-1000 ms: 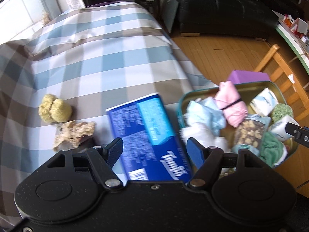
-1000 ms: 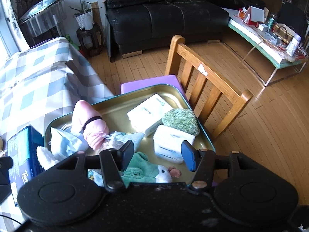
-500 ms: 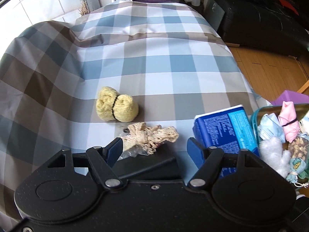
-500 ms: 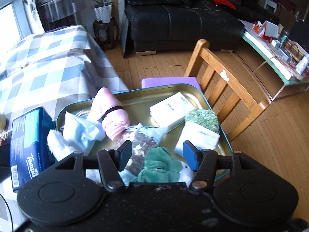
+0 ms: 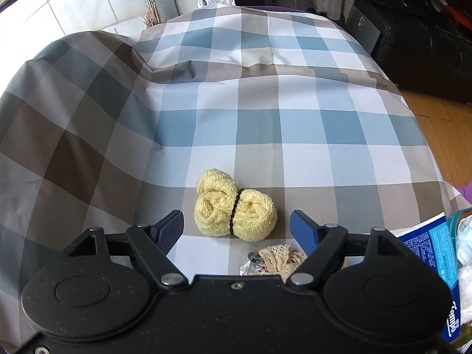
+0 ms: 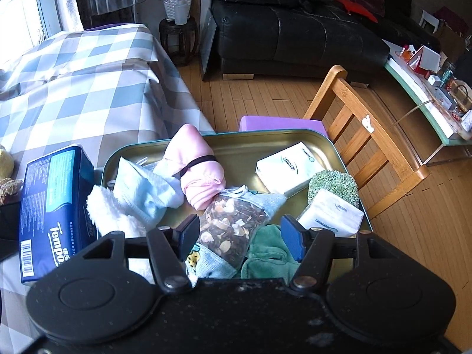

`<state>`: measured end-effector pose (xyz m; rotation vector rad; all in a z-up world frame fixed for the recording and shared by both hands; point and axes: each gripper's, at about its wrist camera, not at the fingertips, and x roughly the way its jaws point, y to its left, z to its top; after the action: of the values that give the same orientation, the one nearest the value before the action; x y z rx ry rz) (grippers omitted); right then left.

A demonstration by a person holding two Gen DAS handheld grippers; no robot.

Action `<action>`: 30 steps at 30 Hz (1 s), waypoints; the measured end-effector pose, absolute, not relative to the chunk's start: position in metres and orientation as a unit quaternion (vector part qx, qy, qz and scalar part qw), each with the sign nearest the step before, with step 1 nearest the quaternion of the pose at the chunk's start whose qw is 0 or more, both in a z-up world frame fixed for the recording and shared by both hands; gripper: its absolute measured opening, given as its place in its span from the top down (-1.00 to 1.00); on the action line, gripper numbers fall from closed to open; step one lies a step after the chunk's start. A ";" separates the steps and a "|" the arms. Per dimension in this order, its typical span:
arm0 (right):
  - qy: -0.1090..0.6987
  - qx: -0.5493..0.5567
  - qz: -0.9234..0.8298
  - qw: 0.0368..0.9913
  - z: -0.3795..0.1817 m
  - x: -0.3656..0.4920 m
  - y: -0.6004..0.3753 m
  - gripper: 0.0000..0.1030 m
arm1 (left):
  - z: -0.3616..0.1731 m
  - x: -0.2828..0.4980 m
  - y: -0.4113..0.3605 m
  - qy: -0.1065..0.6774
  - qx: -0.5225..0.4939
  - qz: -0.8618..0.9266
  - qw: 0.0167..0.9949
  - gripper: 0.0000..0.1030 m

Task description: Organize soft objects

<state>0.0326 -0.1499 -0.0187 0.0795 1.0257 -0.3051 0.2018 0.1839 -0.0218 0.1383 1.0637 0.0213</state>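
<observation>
A yellow rolled cloth (image 5: 234,211) tied with a black band lies on the checked tablecloth (image 5: 265,118). My left gripper (image 5: 237,228) hovers just in front of it, jaws opening and empty. A beige lace piece (image 5: 280,258) lies under the gripper's right finger. My right gripper (image 6: 240,234) hangs over the metal tray (image 6: 253,143), its jaws opening with nothing pressed between them. Below it lie a clear pouch of dried bits (image 6: 233,225) and a green cloth (image 6: 267,256). The tray also holds a pink roll (image 6: 196,166), face masks (image 6: 141,188) and tissue packs (image 6: 287,166).
A blue Tempo tissue pack (image 6: 54,209) lies on the table beside the tray's left rim. A wooden chair (image 6: 368,138) with a purple cushion (image 6: 280,124) stands behind the tray. A black sofa (image 6: 295,29) and a cluttered glass table (image 6: 427,94) stand farther off.
My left gripper swung left from the blue tissue pack to the yellow cloth and its jaws widened. The right gripper shifted slightly left over the tray and its jaws parted a little.
</observation>
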 end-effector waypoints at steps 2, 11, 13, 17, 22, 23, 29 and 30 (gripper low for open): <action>0.490 0.036 -0.145 0.859 -0.019 0.033 -0.149 -0.18 | -0.026 0.206 0.185 0.507 0.071 0.008 0.859 -0.47; 0.492 0.026 -0.135 0.860 -0.020 0.035 -0.141 -0.26 | -0.040 0.213 0.191 0.511 0.087 -0.009 0.855 -0.47; 0.491 0.020 -0.130 0.861 -0.020 0.035 -0.136 -0.27 | -0.042 0.214 0.194 0.511 0.087 -0.011 0.855 -0.47; 0.492 0.017 -0.111 0.864 -0.020 0.036 -0.126 -0.27 | -0.046 0.218 0.201 0.512 0.084 -0.018 0.855 -0.47; 0.486 0.026 -0.072 0.871 -0.014 0.034 -0.111 -0.28 | -0.050 0.221 0.210 0.509 0.071 -0.029 0.857 -0.48; 0.484 0.030 -0.062 0.872 -0.013 0.034 -0.108 -0.29 | -0.051 0.222 0.211 0.509 0.069 -0.033 0.858 -0.48; 0.480 0.018 -0.030 0.877 -0.011 0.035 -0.084 -0.30 | -0.055 0.226 0.218 0.505 0.066 -0.055 0.859 -0.60; 0.479 0.014 -0.025 0.878 -0.012 0.035 -0.079 -0.30 | -0.056 0.226 0.219 0.503 0.067 -0.059 0.860 -0.60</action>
<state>0.0346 -0.0787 -0.0116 0.0298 0.9985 -0.0526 0.2264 0.2191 -0.0559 0.1412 1.0557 -0.1245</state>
